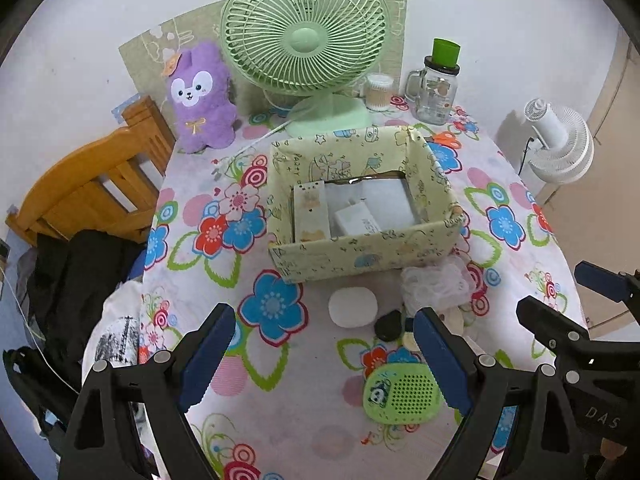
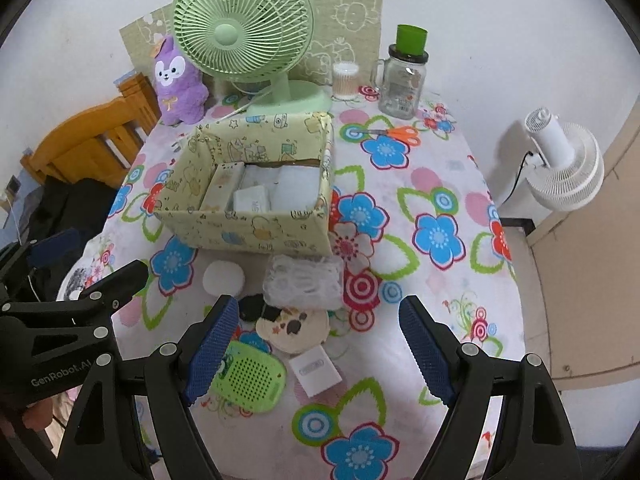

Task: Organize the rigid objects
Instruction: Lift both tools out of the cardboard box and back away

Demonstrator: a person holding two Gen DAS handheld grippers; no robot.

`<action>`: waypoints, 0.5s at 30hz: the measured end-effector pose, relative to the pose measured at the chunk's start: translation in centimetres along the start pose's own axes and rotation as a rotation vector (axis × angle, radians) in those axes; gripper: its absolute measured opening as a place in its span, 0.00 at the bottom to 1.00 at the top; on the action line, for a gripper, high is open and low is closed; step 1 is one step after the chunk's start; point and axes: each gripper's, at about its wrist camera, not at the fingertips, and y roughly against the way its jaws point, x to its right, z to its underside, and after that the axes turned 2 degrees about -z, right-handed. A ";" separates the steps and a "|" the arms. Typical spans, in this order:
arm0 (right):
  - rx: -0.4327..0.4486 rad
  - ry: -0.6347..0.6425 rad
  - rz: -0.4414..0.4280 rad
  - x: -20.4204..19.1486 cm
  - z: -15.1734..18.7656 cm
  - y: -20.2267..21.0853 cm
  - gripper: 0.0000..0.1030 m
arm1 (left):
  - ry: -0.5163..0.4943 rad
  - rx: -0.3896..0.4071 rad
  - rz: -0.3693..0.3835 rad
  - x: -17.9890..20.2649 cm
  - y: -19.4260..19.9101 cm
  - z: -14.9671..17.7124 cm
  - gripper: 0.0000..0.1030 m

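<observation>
Right wrist view shows both tools, left tool (image 1: 324,356) and right tool (image 2: 319,346), wide open and empty above loose items near the pale yellow cartoon-print box (image 2: 244,232), so picking seems in hand, next closing on the green perforated plastic case (image 2: 250,384).

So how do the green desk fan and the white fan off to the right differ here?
The green desk fan stands on the flowered tablecloth behind the patterned box; the white fan sits off the table, beside the wall. The green desk fan faces the cameras with its grille front-on; the white fan shows its motor housing and is turned away. Both have round ribbed grilles and a cord.
</observation>
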 end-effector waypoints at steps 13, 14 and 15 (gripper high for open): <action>0.021 0.018 -0.015 1.2 1.9 0.7 0.82 | 0.003 -0.009 0.039 1.6 0.1 2.9 0.89; 0.021 0.020 -0.019 1.2 2.1 0.6 0.82 | 0.005 -0.011 0.040 1.7 0.0 3.0 0.89; 0.020 0.025 -0.022 1.3 2.2 0.5 0.82 | 0.009 -0.012 0.041 1.8 -0.1 3.2 0.89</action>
